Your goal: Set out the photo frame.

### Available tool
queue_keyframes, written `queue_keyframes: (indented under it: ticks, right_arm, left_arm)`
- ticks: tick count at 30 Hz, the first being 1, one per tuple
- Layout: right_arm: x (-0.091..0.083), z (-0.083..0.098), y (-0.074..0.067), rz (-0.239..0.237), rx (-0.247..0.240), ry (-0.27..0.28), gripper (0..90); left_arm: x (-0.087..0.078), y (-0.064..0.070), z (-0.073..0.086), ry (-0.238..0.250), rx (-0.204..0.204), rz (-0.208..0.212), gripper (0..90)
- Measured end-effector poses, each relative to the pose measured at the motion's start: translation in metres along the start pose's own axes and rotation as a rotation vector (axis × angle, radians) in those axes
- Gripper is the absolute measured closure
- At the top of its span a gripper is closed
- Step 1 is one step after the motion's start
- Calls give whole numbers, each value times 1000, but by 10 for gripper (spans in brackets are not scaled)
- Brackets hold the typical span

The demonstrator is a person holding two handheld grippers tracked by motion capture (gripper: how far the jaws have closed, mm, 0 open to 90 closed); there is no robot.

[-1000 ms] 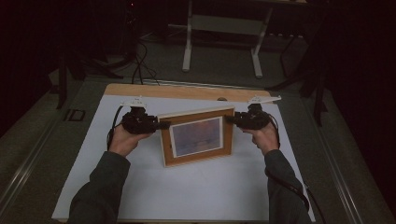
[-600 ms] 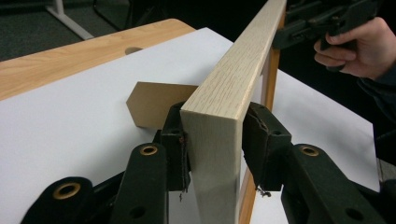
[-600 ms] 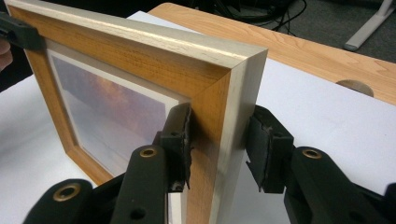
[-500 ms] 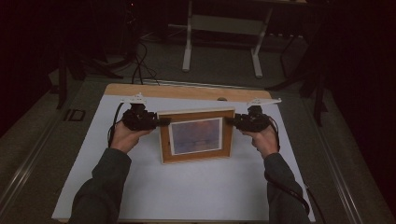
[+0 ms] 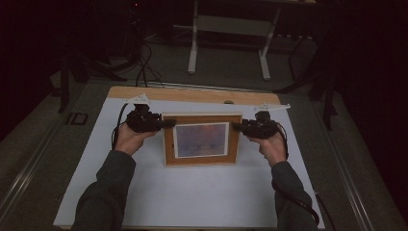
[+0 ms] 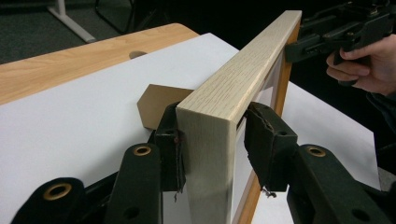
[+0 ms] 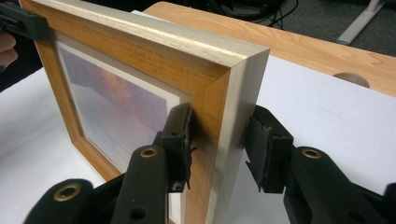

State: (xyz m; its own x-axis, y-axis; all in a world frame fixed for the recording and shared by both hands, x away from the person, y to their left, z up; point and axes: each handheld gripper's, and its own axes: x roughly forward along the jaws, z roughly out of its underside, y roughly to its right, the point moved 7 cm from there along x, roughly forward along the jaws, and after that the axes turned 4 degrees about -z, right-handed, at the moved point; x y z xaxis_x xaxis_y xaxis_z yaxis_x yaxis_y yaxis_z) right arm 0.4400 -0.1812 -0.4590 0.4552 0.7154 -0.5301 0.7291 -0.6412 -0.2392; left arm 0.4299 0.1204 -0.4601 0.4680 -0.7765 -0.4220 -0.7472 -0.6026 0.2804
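On the white bench [image 5: 192, 192], a picture frame [image 5: 201, 139] stood between both tongs: left tongs [image 5: 166, 123] loosening, right tongs [image 5: 237, 127] clenched on it.

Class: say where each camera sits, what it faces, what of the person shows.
High view: over the near table edge, facing down at the picture frame; forearms, left gripper, right gripper.
Left gripper view: along its jaws, just opening around the frame's end; right hand beyond.
Right gripper view: along its jaws, clamping the other end.
Both share the frame.
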Motion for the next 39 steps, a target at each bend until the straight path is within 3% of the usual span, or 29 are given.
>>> queue_keyframes:
  ticks: [15, 20, 30, 33, 35, 39]
  right_arm:
    - [-6, 5, -8, 9, 2, -11, 626]
    - [-8, 6, -11, 15, 8, -23, 627]
    - [-11, 7, -13, 10, 35, -53, 632]
    - [-11, 7, -12, 0, 56, -60, 632]
    - [-10, 6, -11, -6, 65, -61, 631]
    - [-11, 7, -13, 4, 52, -54, 626]
  left_arm:
    - [-1, -1, 0, 4, -50, 43, 597]
    - [-2, -1, 0, -12, -103, 88, 599]
    - [0, -4, 1, -33, -192, 144, 588]
    - [-1, -3, 2, -43, -215, 144, 587]
    - [-1, -2, 2, -41, -201, 130, 587]
    - [0, 2, 3, -25, -136, 61, 566]
